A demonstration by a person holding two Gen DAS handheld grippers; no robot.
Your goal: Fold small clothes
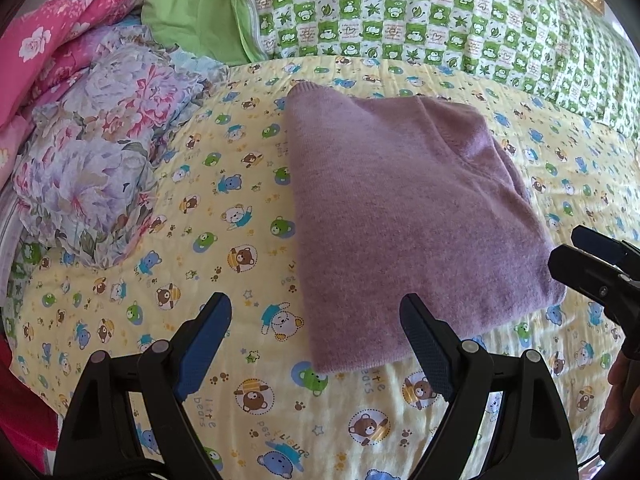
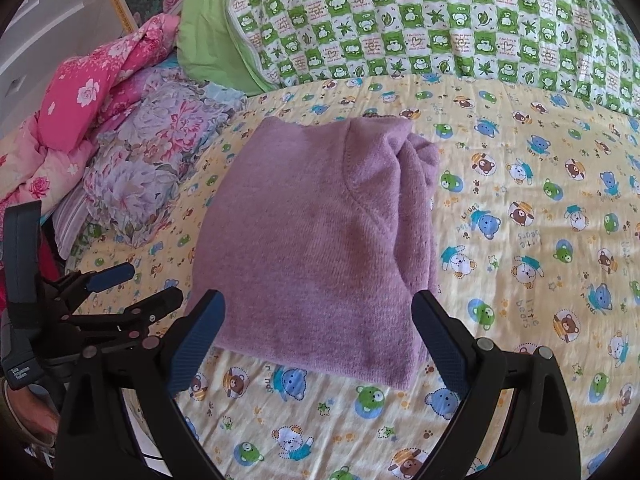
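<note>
While both grippers hang just above the bed, a purple knit sweater (image 1: 404, 216) lies folded into a compact block on the yellow bear-print sheet (image 1: 224, 216), about midway across it. The left gripper (image 1: 316, 340) has its blue-padded jaws spread wide and holds nothing, poised over the garment's near-left corner. The right gripper (image 2: 318, 336) is likewise spread and empty, straddling the near edge of the sweater without touching it. Judging from the neat outline, the folding looks nearly done: layers are stacked along the right side, where rolled cloth, probably a sleeve, bulges out. The next move would seem to call for either a last tidy of that loose right edge or a lift from the near corners to set the piece aside; either way each gripper must drop and pinch all the layers together, or the stack may slide open. To the far left sits a heap of floral bedding (image 1: 100, 152), pink and lilac, and along the far side a green checked quilt (image 1: 420, 12). How many folds lie underneath cannot be made out, and the collar is hidden. A hand shows only as a sliver at the frame's edge.
</note>
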